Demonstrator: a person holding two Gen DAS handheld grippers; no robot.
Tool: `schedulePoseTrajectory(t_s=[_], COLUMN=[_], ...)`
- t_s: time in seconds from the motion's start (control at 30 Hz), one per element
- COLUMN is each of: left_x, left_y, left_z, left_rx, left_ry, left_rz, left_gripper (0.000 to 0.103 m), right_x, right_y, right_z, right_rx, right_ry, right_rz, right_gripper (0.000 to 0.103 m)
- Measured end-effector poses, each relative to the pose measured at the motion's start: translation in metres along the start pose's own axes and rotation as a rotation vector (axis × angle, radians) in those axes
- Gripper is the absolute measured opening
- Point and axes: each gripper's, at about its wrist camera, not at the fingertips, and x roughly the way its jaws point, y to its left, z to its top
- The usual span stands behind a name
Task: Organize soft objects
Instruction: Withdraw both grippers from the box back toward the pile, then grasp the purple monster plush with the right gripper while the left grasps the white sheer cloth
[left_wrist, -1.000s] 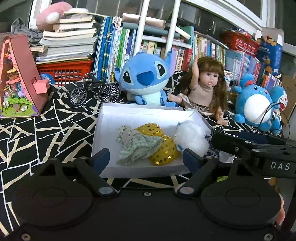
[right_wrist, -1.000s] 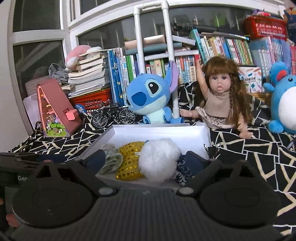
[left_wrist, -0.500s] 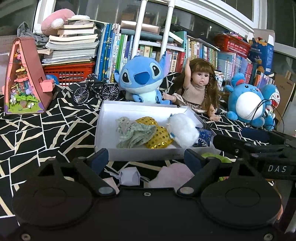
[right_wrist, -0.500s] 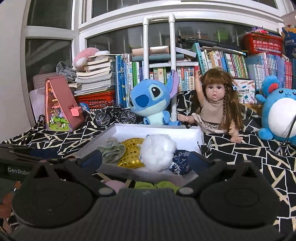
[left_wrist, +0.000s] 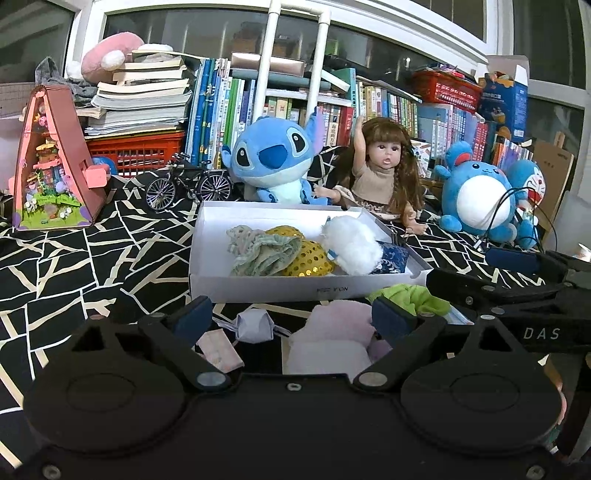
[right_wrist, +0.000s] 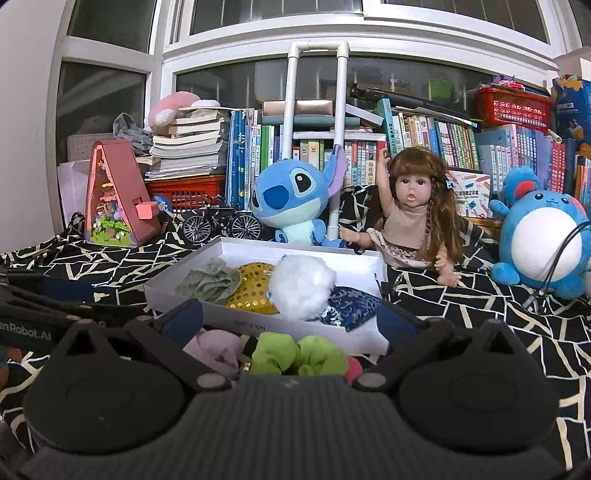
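Observation:
A white box (left_wrist: 258, 288) on the black patterned cloth holds a green rag (left_wrist: 262, 251), a gold sequin piece (left_wrist: 306, 258), a white fluffy ball (left_wrist: 351, 247) and a blue pouch (left_wrist: 391, 254). Loose in front of it lie a lavender pouch (left_wrist: 255, 325), a pink soft piece (left_wrist: 340, 321) and a green scrunchie (left_wrist: 410, 297). My left gripper (left_wrist: 291, 314) hovers over these with its jaws opening and gripping nothing. My right gripper (right_wrist: 290, 319) is open above the green scrunchie (right_wrist: 295, 354) and a mauve scrunchie (right_wrist: 218, 347), touching neither.
Behind the box sit a blue plush (left_wrist: 273, 162), a doll (left_wrist: 384, 177) and a model bicycle (left_wrist: 188, 184). A pink toy house (left_wrist: 51, 173) stands far left, a round blue plush (left_wrist: 476, 199) with a cable far right. Books and red baskets line the back.
Both grippers have drawn back from the box toward the near side. The loose soft pieces in front of the box have come into view between their fingers. The left jaws stand slightly wider.

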Motion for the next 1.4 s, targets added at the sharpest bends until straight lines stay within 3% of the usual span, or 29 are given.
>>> schedulePoseTrajectory(t_s=[1.4], left_x=[-0.030], left_y=[-0.005], left_z=[-0.045], left_rx=[0.041], left_ry=[0.006], left_rz=[0.012], left_gripper=[0.095], right_x=[-0.018], right_y=[0.002], right_z=[-0.042], right_rx=[-0.002], right_ry=[0.062], right_rz=[-0.051], right_gripper=[0.103])
